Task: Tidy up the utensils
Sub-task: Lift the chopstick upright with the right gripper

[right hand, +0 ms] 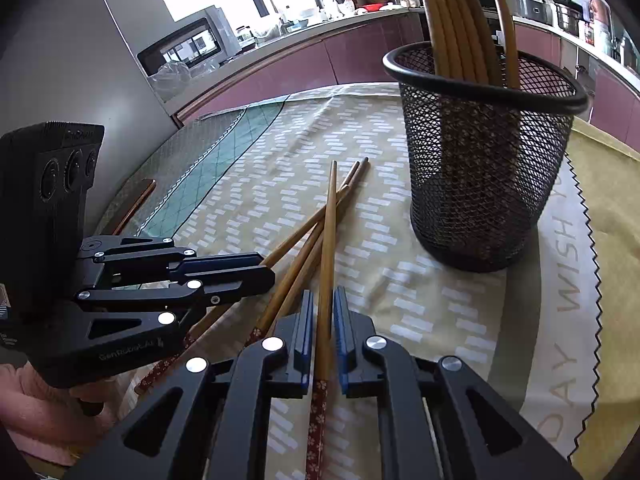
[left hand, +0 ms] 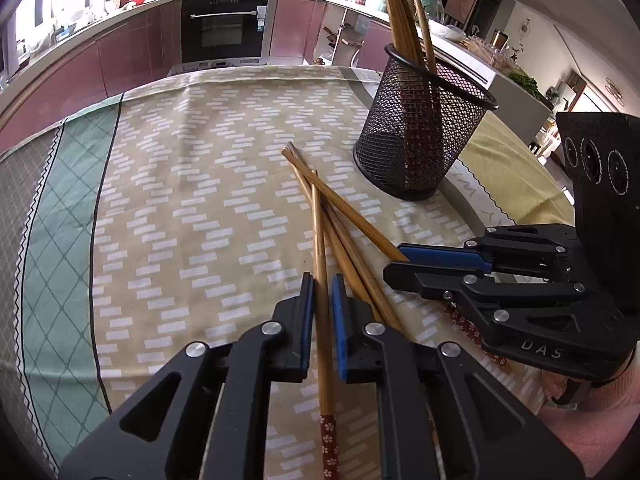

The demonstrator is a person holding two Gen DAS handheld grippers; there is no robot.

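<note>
**Both grippers closed on chopsticks beside the mesh holder**

The black mesh holder (left hand: 424, 120) stands upright on the patterned tablecloth (left hand: 180, 184), with several bamboo chopsticks (left hand: 400, 12) standing in it and leaning against its rim. A loose bundle of chopsticks (left hand: 340, 208) lies flat on the cloth just beside the holder's base, toward the camera side, with their thin tips fanning out near the holder and their red flowered handle ends pointing away from it.

The left gripper (left hand: 323, 300) has its jaws drawn narrow around a single chopstick (left hand: 322, 280) from the bundle; the blue pads sit on either side of the shaft, gripping it on the half farther from the holder. The right gripper (right hand: 323, 312) is likewise narrowed onto one chopstick (right hand: 328, 240), its pads flanking the shaft just ahead of the red handle, and this stick crosses over the others lying on the cloth.

Seen from the holder, the two grippers sit close side by side past the bundle, each angled down at the cloth. A pink sleeve (right hand: 36, 412) shows behind the left gripper's handle.
</note>
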